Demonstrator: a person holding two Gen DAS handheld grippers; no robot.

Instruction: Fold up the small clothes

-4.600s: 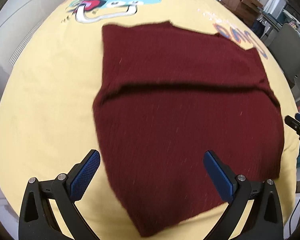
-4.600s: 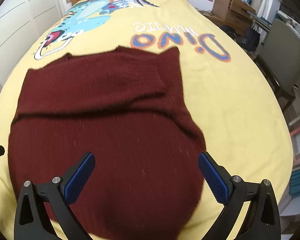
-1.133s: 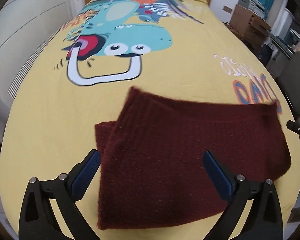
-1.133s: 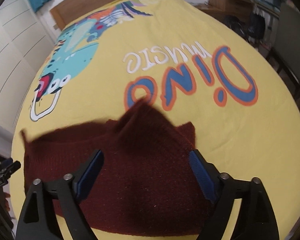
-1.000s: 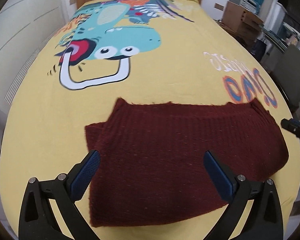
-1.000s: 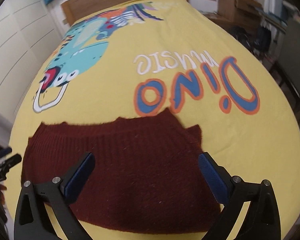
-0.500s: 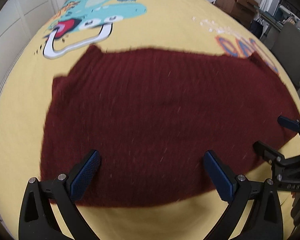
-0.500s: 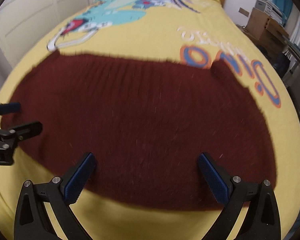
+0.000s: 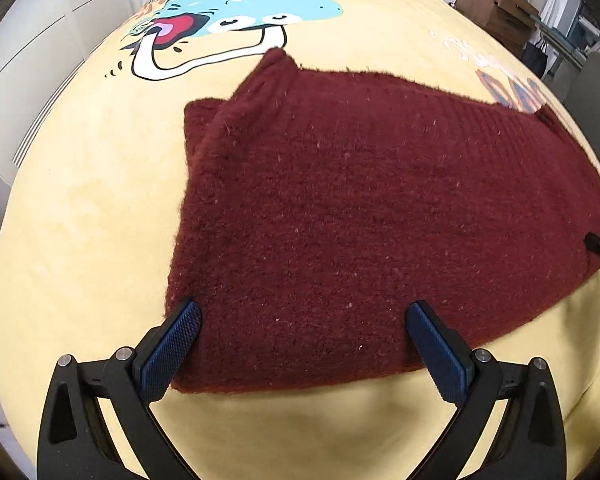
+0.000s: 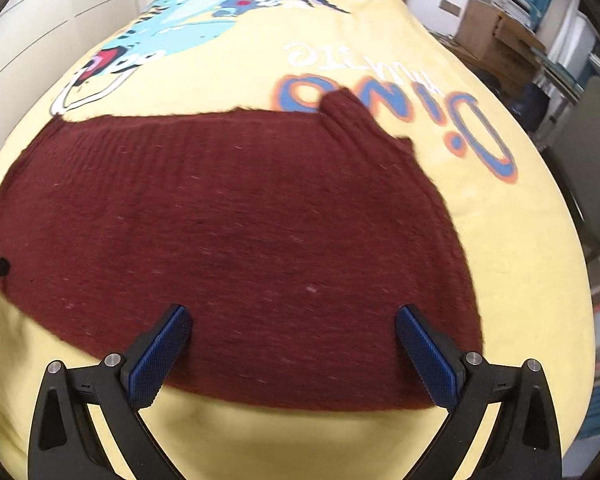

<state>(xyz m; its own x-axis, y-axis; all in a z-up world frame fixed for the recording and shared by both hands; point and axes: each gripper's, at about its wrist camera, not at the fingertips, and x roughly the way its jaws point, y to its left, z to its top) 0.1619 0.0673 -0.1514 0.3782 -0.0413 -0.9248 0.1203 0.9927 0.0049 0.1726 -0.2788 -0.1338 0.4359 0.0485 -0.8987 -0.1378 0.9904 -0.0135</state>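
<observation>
The maroon sweater (image 9: 360,208) now lies folded in a wide band on the near yellow bedspread (image 9: 80,184), and both grippers, left (image 9: 304,344) and right (image 10: 292,352), are released and empty; 1 crosswise fold likely remains

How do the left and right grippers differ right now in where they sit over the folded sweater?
The left gripper spans the maroon sweater at its left end, its left finger at the side edge; the right gripper spans the right end, both fingers over knit. A loose corner sticks out beyond the fold near the left gripper, while a ribbed flap pokes up on the right gripper's side. Both are open, low over the near edge, gripping nothing, above the yellow blanket.
</observation>
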